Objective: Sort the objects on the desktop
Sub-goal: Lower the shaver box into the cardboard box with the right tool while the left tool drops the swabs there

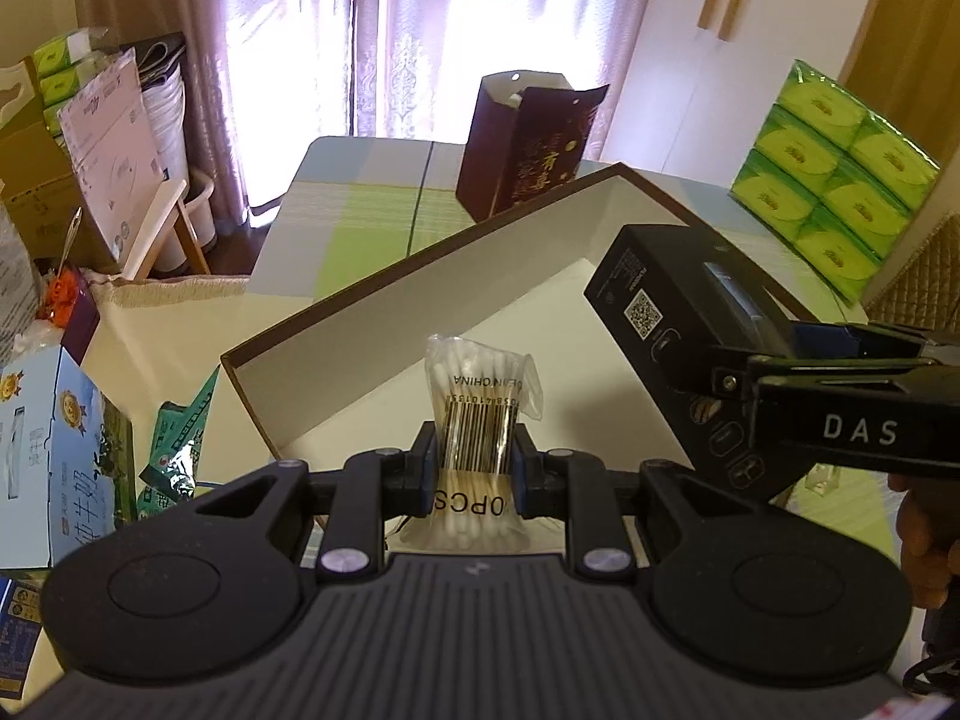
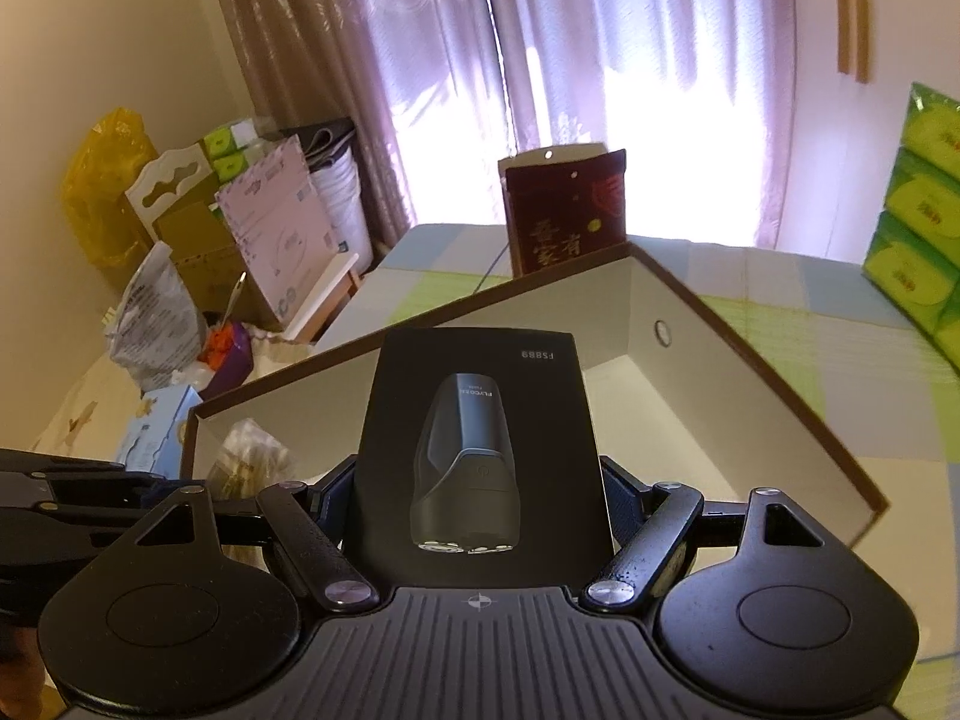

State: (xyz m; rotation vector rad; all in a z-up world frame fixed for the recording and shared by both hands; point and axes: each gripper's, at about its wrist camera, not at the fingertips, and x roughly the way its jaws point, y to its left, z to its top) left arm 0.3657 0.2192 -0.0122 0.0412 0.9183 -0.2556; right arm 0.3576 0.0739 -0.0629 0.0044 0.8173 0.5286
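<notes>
My left gripper (image 1: 474,462) is shut on a clear bag of cotton swabs (image 1: 477,402) and holds it over the near edge of a large open box with white inside walls (image 1: 384,324). My right gripper (image 2: 480,495) is shut on a black shaver box (image 2: 480,438) and holds it above the same open box (image 2: 720,396). In the left wrist view the shaver box (image 1: 672,330) and the right gripper (image 1: 840,414) come in from the right. The swab bag (image 2: 252,450) shows at the left in the right wrist view.
A dark red gift bag (image 1: 522,150) stands behind the open box on the checked tablecloth (image 1: 360,204). Green tissue packs (image 1: 834,180) are stacked at the right. A blue carton (image 1: 54,450) and green packet (image 1: 180,444) lie at the left, with cardboard clutter (image 1: 102,150) beyond.
</notes>
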